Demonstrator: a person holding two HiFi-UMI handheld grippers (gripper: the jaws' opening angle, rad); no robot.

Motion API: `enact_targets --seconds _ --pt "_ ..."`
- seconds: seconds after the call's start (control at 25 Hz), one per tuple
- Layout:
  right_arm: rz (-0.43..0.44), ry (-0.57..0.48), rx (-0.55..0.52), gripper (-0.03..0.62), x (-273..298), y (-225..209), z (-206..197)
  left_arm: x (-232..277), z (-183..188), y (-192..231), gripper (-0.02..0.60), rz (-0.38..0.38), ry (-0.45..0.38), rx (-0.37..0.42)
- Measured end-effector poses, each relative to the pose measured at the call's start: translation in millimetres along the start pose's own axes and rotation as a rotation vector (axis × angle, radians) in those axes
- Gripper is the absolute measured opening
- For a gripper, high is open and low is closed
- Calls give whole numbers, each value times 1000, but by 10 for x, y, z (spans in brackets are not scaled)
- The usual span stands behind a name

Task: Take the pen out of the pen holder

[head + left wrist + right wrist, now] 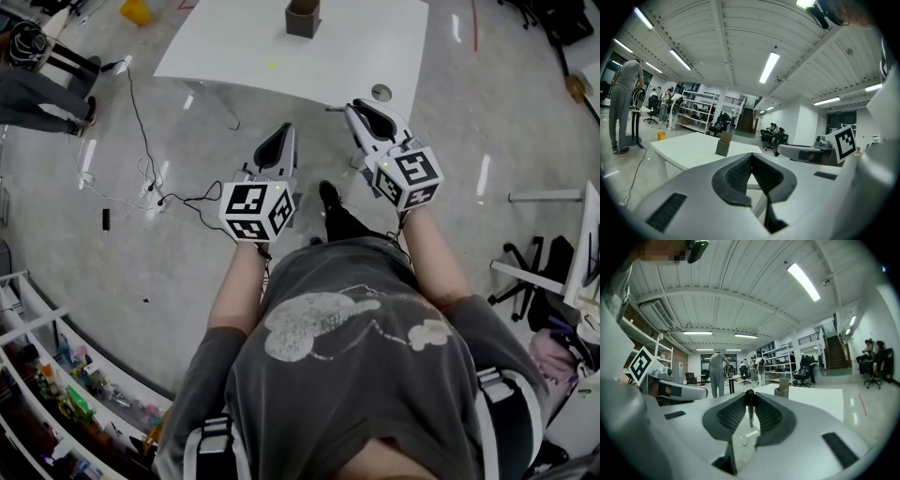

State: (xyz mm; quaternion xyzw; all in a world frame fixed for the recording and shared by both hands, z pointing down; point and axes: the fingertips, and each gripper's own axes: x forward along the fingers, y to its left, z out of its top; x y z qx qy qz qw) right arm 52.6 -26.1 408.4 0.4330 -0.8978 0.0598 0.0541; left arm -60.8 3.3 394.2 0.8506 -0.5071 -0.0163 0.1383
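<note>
The pen holder [303, 19] stands upright on the white table [375, 47], near the table's far edge, and everything else is placed from it here.

The right claw [352, 109] is well short of the pen holder, on the person's side of it and a little to its right, over the floor just off the table's near edge. In the right gripper view the right claw [749, 397] has its jaws pinched on the pen [750, 414]. The pen is dark and slim and hangs down from the jaw tips, out of the pen holder [782, 389], which shows small beyond the jaws and to their right. In the head view a thin dark stub at the jaw tips is probably the same pen [332, 109], though it is too small there to be sure.

The left claw [287, 131] is also on the person's side of the pen holder, well apart from it and beside the right claw. In the left gripper view the left claw [750, 157] has its jaw tips together, and the pen holder [723, 146] sits beyond them, slightly left.

Left of the pen holder, a yellow bin [136, 11] stands on the floor. Further left, another person [623, 103] stands bent over.
</note>
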Motion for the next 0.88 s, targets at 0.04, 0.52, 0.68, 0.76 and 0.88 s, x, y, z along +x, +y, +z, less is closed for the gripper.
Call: enact_targets --seconds 0.04,0.52,0.68,0.76,0.88 --pt "-7 -1 8 64 -72 22 -20 -48 -17 -54 8 -9 1 6" --pt "-54 18 16 63 -555 310 -205 -438 -161 -291 8 -47 12 3" --pt "-70 24 15 63 -677 331 -228 -476 -194 -360 8 -62 16 -4" --pt "-75 25 14 63 -725 337 -239 -489 -211 -388 8 -67 19 -4" --pt "-79 29 11 63 -785 358 -260 -512 -234 -415 8 -73 20 -5"
